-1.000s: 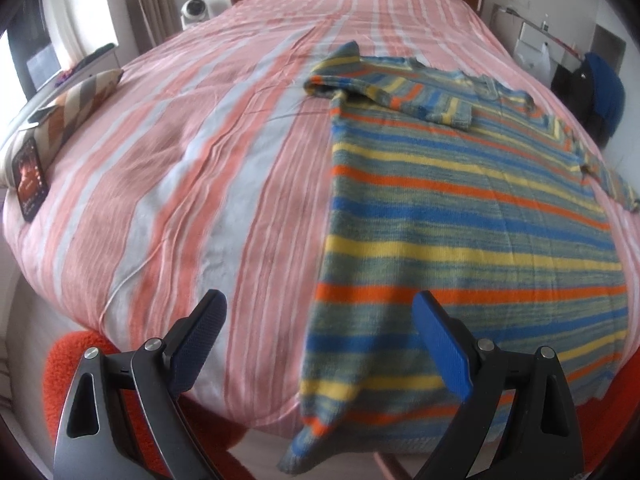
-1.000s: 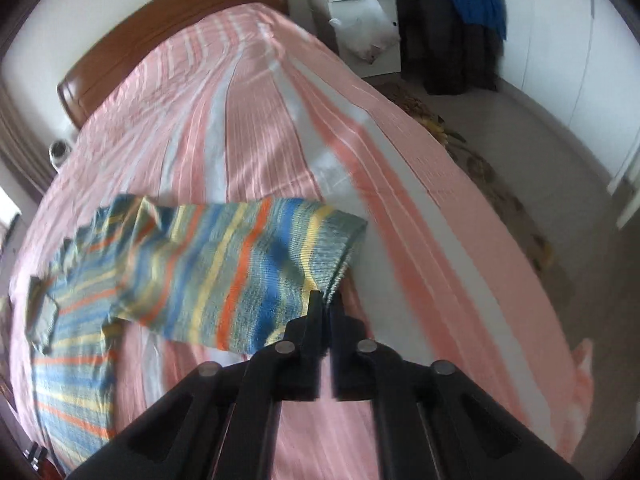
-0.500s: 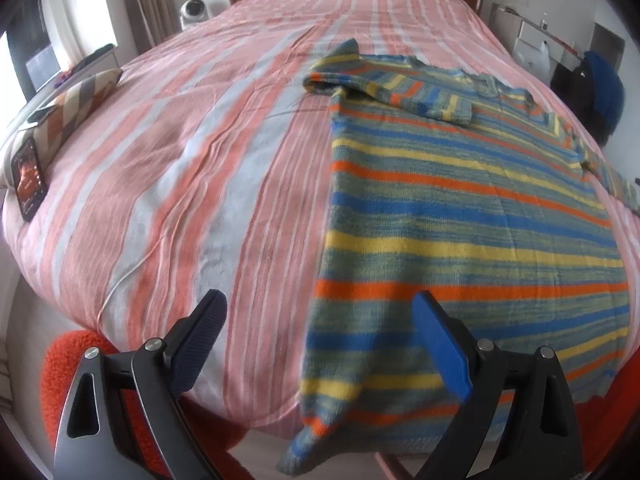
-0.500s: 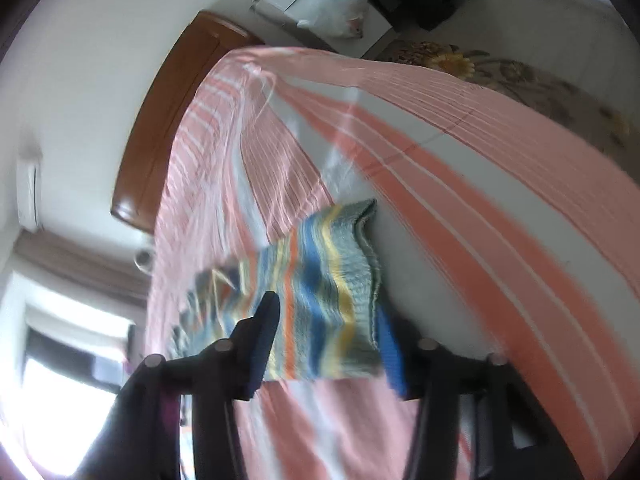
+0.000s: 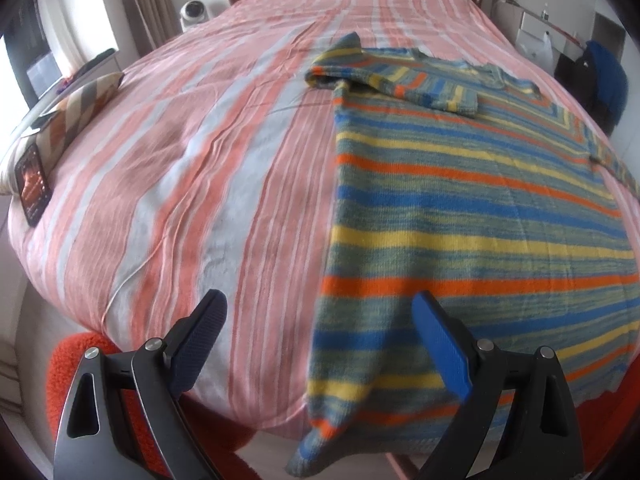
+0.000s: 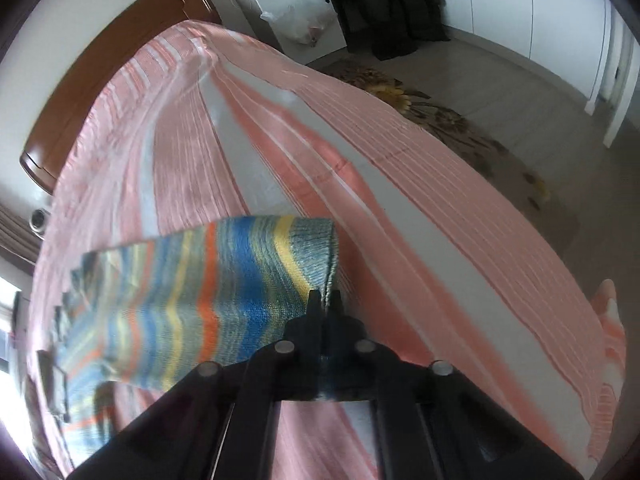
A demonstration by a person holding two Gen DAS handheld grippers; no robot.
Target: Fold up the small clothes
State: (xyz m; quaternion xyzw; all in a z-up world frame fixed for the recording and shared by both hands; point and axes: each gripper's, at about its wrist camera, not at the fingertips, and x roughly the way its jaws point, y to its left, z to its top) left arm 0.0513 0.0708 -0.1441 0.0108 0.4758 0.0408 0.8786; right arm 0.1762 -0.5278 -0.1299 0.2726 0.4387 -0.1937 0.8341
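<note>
A striped knit sweater (image 5: 460,208), blue, yellow, orange and grey-green, lies flat on the bed, its hem hanging over the near edge. Its left sleeve (image 5: 396,80) is folded across the chest. My left gripper (image 5: 320,344) is open and empty, hovering over the near bed edge by the sweater's lower left corner. In the right wrist view, my right gripper (image 6: 326,296) is shut on the cuff of the other sleeve (image 6: 224,288) and holds it lifted above the bedspread.
The bed has a pink and grey striped bedspread (image 5: 192,168) and a wooden headboard (image 6: 104,64). A patterned pillow (image 5: 76,108) and a phone (image 5: 32,184) lie at the left edge. An orange rug (image 5: 72,376) is below. A white cabinet (image 6: 296,4) and dark clothes (image 6: 392,12) stand beyond.
My right gripper opened half a second ago and is now shut on the sleeve cuff again, with the view swung back level. My left gripper has stayed open and still.
</note>
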